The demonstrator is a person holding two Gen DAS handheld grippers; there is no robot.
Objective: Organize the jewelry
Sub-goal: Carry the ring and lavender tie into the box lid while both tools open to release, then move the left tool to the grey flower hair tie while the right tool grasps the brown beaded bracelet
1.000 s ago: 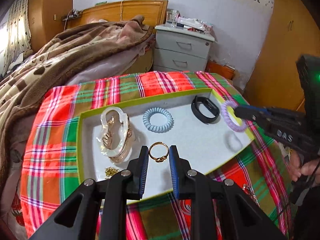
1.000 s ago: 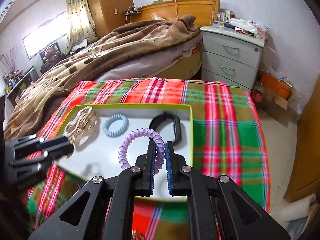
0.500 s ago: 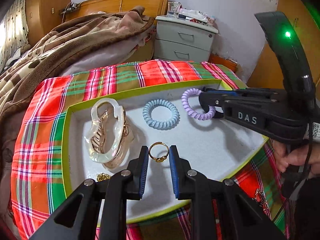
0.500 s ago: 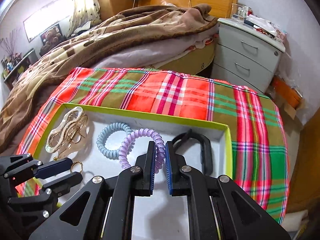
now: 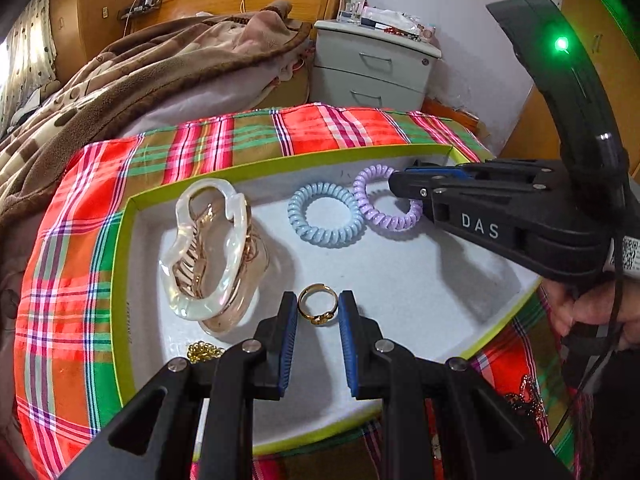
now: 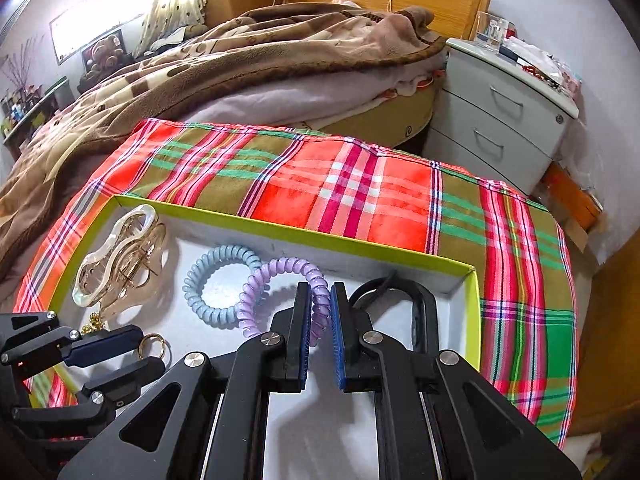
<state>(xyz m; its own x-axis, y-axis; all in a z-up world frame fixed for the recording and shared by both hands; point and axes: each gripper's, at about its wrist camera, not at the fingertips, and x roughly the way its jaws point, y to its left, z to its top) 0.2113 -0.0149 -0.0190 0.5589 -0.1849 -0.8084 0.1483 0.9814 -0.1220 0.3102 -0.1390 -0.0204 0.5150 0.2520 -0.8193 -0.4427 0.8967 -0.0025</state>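
Note:
A white tray with a lime rim [image 5: 124,240] [image 6: 280,231] lies on a plaid cloth. My left gripper [image 5: 318,312] is shut on a gold ring [image 5: 318,309] [image 6: 151,343] just above the tray floor. My right gripper [image 6: 321,300] [image 5: 412,192] holds a purple coil hair tie [image 6: 276,276] [image 5: 386,220] between its pads, the tie resting on the tray next to a blue coil hair tie [image 5: 326,220] [image 6: 218,280]. A pearly hair claw [image 5: 208,256] [image 6: 116,260] lies at the tray's left. A black band [image 6: 420,312] lies at the tray's right end.
A gold chain [image 5: 204,351] lies in the tray's near left corner. Another piece of jewelry [image 5: 524,396] lies on the cloth [image 6: 360,192] at the right. A bed with a brown blanket [image 6: 240,64] and a grey nightstand [image 6: 504,116] stand behind the table.
My right gripper has lowered the purple hair tie onto the tray beside the blue one, and its pads have parted slightly. My left gripper keeps holding the ring in place.

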